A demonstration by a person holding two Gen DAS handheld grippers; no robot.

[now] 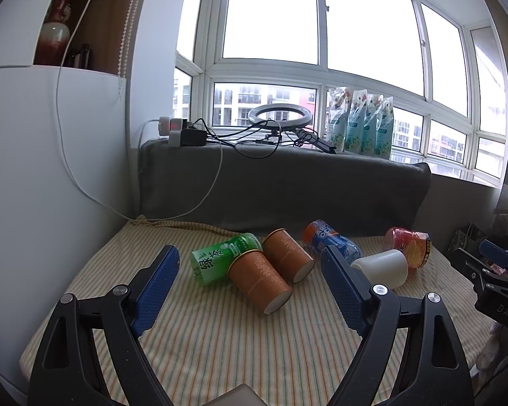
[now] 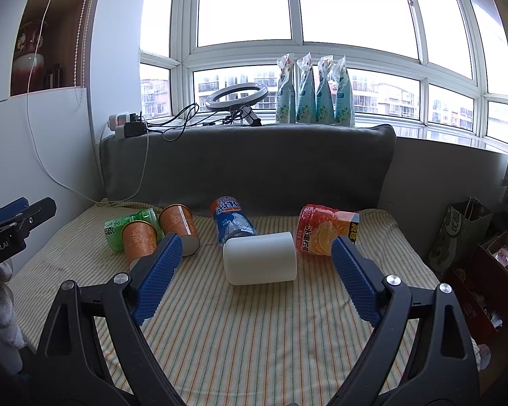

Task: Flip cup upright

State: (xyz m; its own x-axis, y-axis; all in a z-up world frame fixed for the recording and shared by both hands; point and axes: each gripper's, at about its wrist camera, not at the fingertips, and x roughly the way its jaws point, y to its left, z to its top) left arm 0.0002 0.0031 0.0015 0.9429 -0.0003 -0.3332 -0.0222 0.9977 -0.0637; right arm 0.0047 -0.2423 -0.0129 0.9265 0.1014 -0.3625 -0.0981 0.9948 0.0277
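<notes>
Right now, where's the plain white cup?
The plain white cup lies on its side, centred between the right gripper fingers in its view, just before the blue bottle and red-orange jar.

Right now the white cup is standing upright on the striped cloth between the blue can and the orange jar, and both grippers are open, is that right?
Not quite. The white cup is lying on its side, not upright, as the right wrist view shows. The rest holds: it sits on the striped cloth between the blue can and orange jar, with left gripper and right gripper open.

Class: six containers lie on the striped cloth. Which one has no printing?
The plain white cup, on its side between the blue can and orange-red jar.
</notes>
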